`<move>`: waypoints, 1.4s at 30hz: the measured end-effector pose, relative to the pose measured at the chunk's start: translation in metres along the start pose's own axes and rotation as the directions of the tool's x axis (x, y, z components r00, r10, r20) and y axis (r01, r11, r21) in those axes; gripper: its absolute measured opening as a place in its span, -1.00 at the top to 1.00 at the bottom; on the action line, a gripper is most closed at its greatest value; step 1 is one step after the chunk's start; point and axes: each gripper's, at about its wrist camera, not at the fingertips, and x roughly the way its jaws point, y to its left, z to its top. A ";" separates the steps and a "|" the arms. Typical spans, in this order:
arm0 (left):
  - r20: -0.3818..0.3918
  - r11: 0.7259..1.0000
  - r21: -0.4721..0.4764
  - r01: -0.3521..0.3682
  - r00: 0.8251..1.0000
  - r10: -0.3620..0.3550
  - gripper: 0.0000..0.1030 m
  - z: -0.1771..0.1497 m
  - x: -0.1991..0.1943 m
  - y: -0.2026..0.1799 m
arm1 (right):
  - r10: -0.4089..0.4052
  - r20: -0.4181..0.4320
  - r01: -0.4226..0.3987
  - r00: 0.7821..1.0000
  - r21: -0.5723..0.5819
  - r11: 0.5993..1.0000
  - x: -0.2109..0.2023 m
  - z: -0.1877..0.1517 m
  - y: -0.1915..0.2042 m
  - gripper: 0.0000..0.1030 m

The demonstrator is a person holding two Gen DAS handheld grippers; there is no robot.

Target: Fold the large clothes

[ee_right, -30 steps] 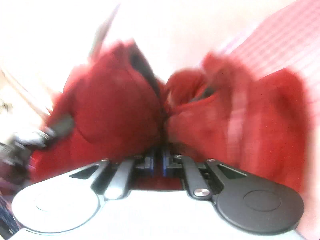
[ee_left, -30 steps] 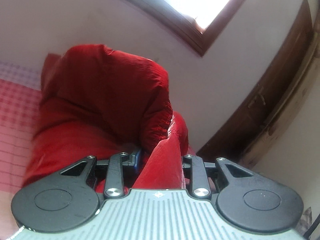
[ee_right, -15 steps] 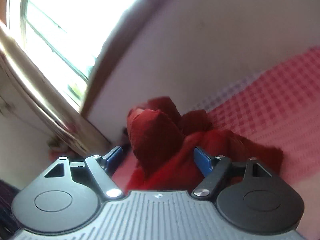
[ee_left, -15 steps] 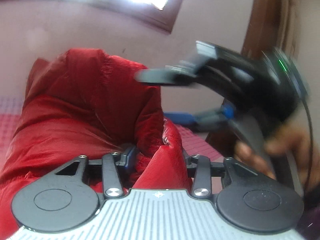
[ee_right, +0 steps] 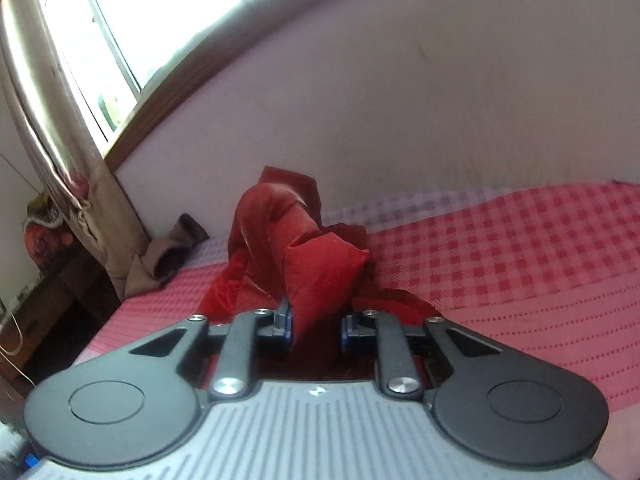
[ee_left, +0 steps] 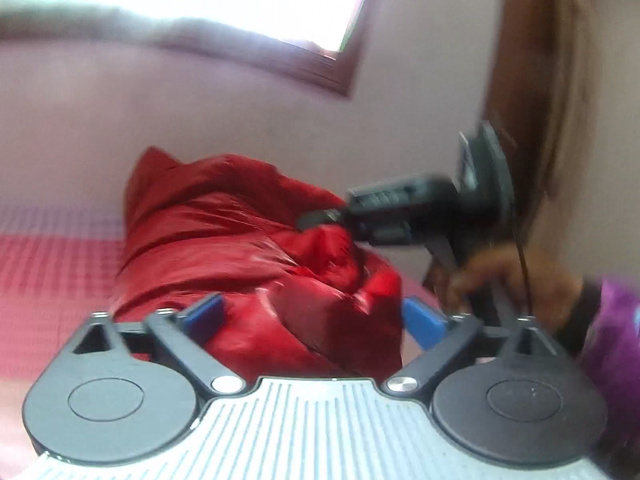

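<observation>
The red garment (ee_left: pixel 240 236) lies bunched on the bed against the wall. My left gripper (ee_left: pixel 314 316) is low in front of it. Its jaws are opening wide, and a red fold lies loose between the blue pads (ee_left: pixel 204 312) without being pressed. In the left wrist view a hand (ee_left: pixel 504 276) holds my right gripper (ee_left: pixel 320 218), whose tips are at the garment's top right. In the right wrist view the right gripper (ee_right: pixel 316 326) is closing, and a raised fold of the red garment (ee_right: pixel 316 272) fills the gap between its pads.
A pink and red checked bedcover (ee_right: pixel 500 248) spreads to the right. The plain wall stands right behind the garment, with a window above. A curtain (ee_right: pixel 60 140) and a brown cloth (ee_right: pixel 168 256) are at the bed's left end. A wooden door (ee_left: pixel 520 80) and a purple sleeve (ee_left: pixel 616 344) show on the right.
The left jaws have spread apart and let go of the red fold they pinched. The right jaws, wide apart half a second ago, have come together on a fold higher up.
</observation>
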 end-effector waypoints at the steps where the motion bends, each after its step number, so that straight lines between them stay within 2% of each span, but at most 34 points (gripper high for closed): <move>1: 0.006 0.998 0.060 -0.002 1.000 0.002 -0.44 -0.003 0.001 -0.010 | 0.004 0.000 -0.004 1.000 0.007 1.000 0.008 0.001 -0.003 0.64; 3: 0.017 0.990 0.141 -0.013 1.000 0.011 -0.17 -0.008 0.009 -0.026 | -0.005 -0.001 0.005 1.000 0.010 1.000 0.017 0.002 -0.008 0.64; 4: 0.009 0.987 0.160 -0.017 1.000 0.016 0.05 -0.008 0.016 -0.030 | -0.007 -0.001 0.007 1.000 0.017 1.000 0.016 0.001 -0.009 0.64; 6: 0.006 0.987 0.162 0.001 1.000 -0.002 0.16 -0.012 0.019 -0.035 | -0.021 0.010 0.020 1.000 0.024 1.000 0.015 0.003 -0.010 0.67; 7: 0.005 0.985 0.173 0.022 1.000 -0.023 0.32 -0.013 0.023 -0.040 | -0.029 0.019 0.029 0.999 0.009 1.000 0.011 0.005 -0.008 0.69; 11: 0.037 0.956 0.294 0.010 0.999 -0.022 0.32 -0.023 0.025 -0.063 | -0.031 0.063 0.034 0.997 -0.048 0.998 -0.003 0.016 -0.002 0.71; 14: -0.021 0.961 0.265 0.082 0.997 -0.079 0.31 -0.031 0.046 -0.060 | -0.048 0.080 0.049 0.996 -0.014 0.999 -0.006 0.010 -0.023 0.72; 16: -0.021 0.951 0.292 0.098 0.995 -0.096 0.30 -0.039 0.052 -0.062 | -0.064 0.079 0.061 0.995 0.037 0.997 -0.003 -0.003 -0.045 0.72; 17: -0.017 0.947 0.299 0.113 0.993 -0.113 0.24 -0.042 0.052 -0.063 | -0.059 0.084 0.053 0.995 0.062 0.997 -0.003 -0.009 -0.053 0.72; 20: 0.007 0.939 0.319 0.129 0.990 -0.139 0.18 -0.044 0.050 -0.061 | 0.031 0.150 -0.051 0.988 0.131 0.990 -0.014 -0.022 -0.074 0.72; 24: -0.006 0.933 0.332 0.137 0.990 -0.143 0.14 -0.038 0.073 -0.065 | -0.013 0.123 0.004 0.992 0.070 0.998 -0.012 -0.020 -0.072 0.71; 26: -0.007 0.922 0.360 0.144 0.988 -0.151 0.14 -0.044 0.071 -0.070 | -0.028 0.122 0.021 0.992 0.058 0.998 -0.010 -0.020 -0.077 0.71; 31: -0.056 0.897 0.406 0.172 0.985 -0.163 0.04 -0.057 0.085 -0.072 | -0.045 0.095 0.035 0.994 0.108 0.994 -0.002 -0.038 -0.106 0.61; 33: -0.074 0.895 0.409 0.177 0.984 -0.161 -0.01 -0.058 0.091 -0.070 | -0.036 0.113 0.019 0.993 0.148 0.989 -0.008 -0.042 -0.112 0.53; 35: -0.079 0.896 0.405 0.181 0.984 -0.162 -0.09 -0.059 0.089 -0.067 | -0.061 0.140 0.040 0.988 0.149 0.988 -0.022 -0.037 -0.109 0.51; 37: -0.078 0.900 0.400 0.176 0.984 -0.158 -0.15 -0.060 0.089 -0.064 | -0.090 0.177 0.075 0.980 0.089 0.993 -0.038 -0.029 -0.096 0.51; 39: -0.072 0.900 0.401 0.170 0.986 -0.153 -0.27 -0.061 0.089 -0.062 | -0.133 0.203 0.143 0.970 -0.034 0.989 -0.050 -0.019 -0.068 0.51; 42: -0.062 0.902 0.403 0.154 0.988 -0.141 -0.38 -0.061 0.091 -0.060 | -0.132 0.211 0.174 0.968 -0.192 0.966 -0.049 -0.008 -0.024 0.51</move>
